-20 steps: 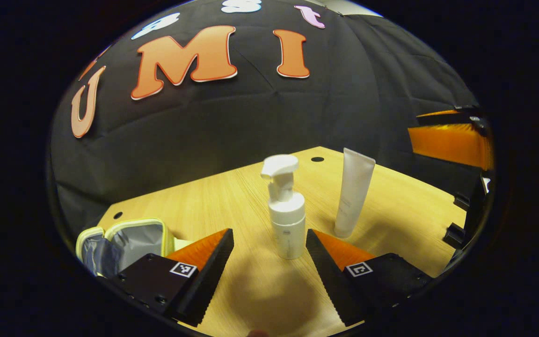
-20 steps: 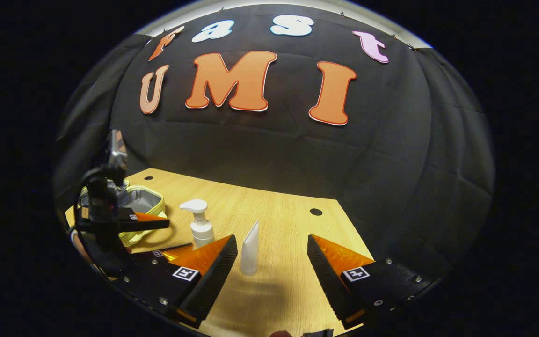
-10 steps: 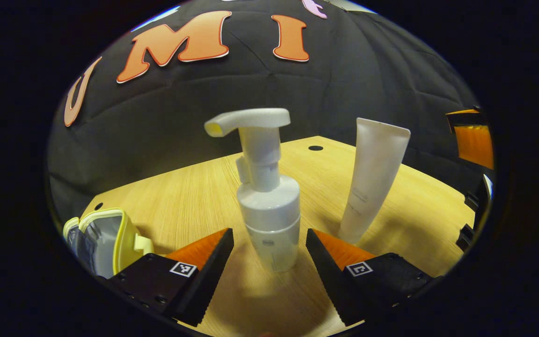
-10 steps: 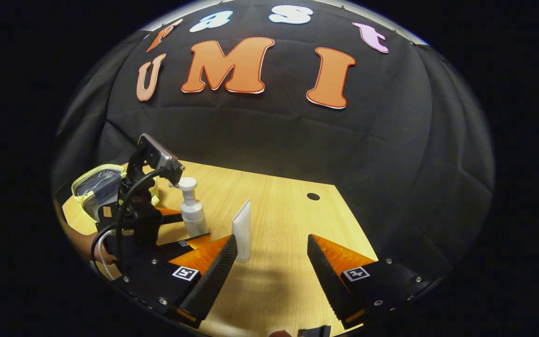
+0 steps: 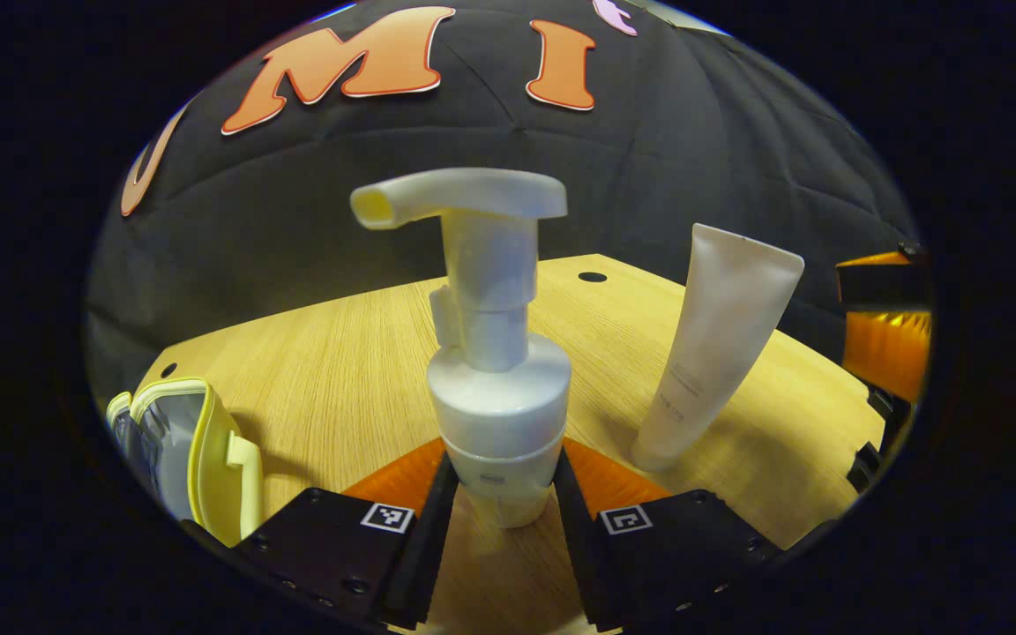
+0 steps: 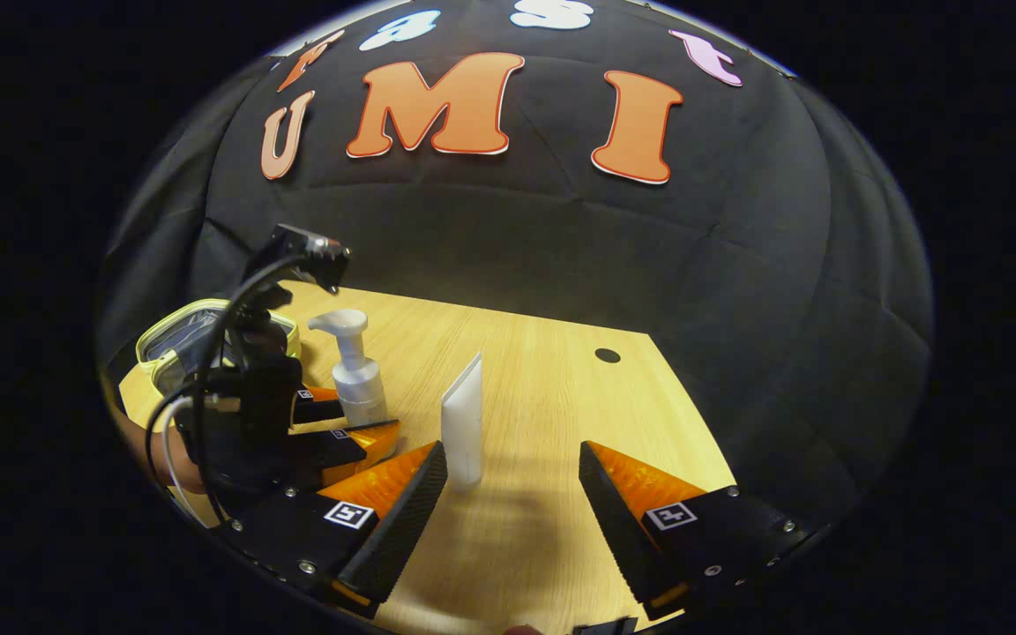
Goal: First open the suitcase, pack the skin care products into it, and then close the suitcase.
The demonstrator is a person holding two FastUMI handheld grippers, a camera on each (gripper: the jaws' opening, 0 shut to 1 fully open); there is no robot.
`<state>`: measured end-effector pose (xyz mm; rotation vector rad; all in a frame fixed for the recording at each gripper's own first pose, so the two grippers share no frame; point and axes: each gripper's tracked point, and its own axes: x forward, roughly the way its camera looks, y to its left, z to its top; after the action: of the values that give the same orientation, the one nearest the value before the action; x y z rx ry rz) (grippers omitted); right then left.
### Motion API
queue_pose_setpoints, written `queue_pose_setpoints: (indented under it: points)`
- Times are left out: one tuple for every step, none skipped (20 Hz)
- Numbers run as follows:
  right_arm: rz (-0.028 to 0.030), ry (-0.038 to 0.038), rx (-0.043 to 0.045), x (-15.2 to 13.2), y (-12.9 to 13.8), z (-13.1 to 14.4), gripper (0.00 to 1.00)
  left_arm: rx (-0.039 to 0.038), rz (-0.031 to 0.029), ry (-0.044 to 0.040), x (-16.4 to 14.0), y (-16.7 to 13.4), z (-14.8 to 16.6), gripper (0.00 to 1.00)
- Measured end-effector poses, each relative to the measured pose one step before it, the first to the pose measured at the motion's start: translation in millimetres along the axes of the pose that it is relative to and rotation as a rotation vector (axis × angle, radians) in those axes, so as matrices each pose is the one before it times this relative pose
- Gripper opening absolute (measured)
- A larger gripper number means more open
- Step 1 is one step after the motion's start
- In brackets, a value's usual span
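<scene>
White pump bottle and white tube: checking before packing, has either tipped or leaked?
Nothing stands out. The white plastic pump bottle stands upright between the left gripper fingers; the white squeeze tube stands cap-down on the dry wooden table.

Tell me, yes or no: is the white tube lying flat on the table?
No, the white tube stands upright on its cap on the wooden table, just right of the pump bottle.

left gripper (image 5: 497,494) fingers closed together, right gripper (image 6: 512,494) fingers spread
</scene>
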<state>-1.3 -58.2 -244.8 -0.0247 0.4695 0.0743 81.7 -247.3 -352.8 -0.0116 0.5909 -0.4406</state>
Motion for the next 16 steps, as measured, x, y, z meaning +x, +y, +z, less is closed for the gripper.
queue_pose_setpoints:
  points:
    - [0.00947,0.00376,0.00426,4.40,2.65,-0.82,0.96,0.00196,0.00816,-0.00667,-6.10,4.25,6.63,0.62]
    - [0.00842,0.00373,0.00174,4.29,3.20,-2.12,0.96,-0.00091,0.00717,-0.00728,-7.69,3.32,5.29,0.62]
    - [0.00797,0.00552,-0.00292,4.21,2.39,-3.02,0.96,-0.00422,0.00650,-0.00665,-7.08,3.51,7.18,0.62]
    - [0.00777,0.00670,-0.00169,4.75,2.42,-2.83,0.96,-0.00184,0.00680,-0.00587,-8.48,3.66,6.50,0.62]
    - [0.01048,0.00656,0.00019,0.59,-2.29,-4.90,0.96,-0.00280,0.01173,-0.00586,-8.67,5.54,8.17,0.62]
    - [0.01106,0.00551,0.00129,4.95,3.04,-1.97,0.97,0.00085,0.00556,-0.00758,-9.72,4.39,8.23,0.62]
    - [0.01402,0.00240,0.00237,4.46,3.26,-1.97,0.96,0.00101,0.01288,-0.00959,-8.43,5.36,9.54,0.62]
    - [0.00716,0.00622,-0.00295,5.18,3.56,-2.32,0.97,-0.00056,0.00958,-0.00615,-8.27,4.54,6.83,0.61]
    - [0.01092,0.00609,-0.00396,5.97,2.88,-1.48,0.97,0.00050,0.01316,-0.00813,-9.85,4.85,7.36,0.62]
    - [0.00982,0.00196,-0.00373,5.02,1.03,-1.32,0.97,0.00316,0.01007,-0.00683,-7.40,5.42,8.46,0.61]
    - [0.01068,0.00348,-0.00098,4.64,1.43,-1.49,0.97,0.00522,0.01482,-0.00426,-6.06,5.24,4.64,0.62]
    - [0.01078,-0.00007,0.00142,3.26,2.31,-1.71,0.97,0.00424,0.01021,-0.00023,-4.49,5.08,5.11,0.62]
    - [0.01056,0.00115,0.00116,4.86,2.07,-0.72,0.97,0.00407,0.01317,0.00011,-5.93,4.85,3.72,0.62]
    - [0.00656,-0.00190,0.00253,4.67,-0.12,-0.60,0.97,0.00177,0.01087,0.00119,-4.90,4.98,3.49,0.63]
    - [0.01295,-0.00302,0.00701,5.90,2.19,-0.17,0.96,0.00367,0.01237,-0.00255,-4.95,3.55,3.89,0.63]
    - [0.00820,0.00386,0.00482,5.47,1.90,-1.48,0.95,0.00161,0.01289,-0.00137,-2.70,4.04,4.48,0.62]
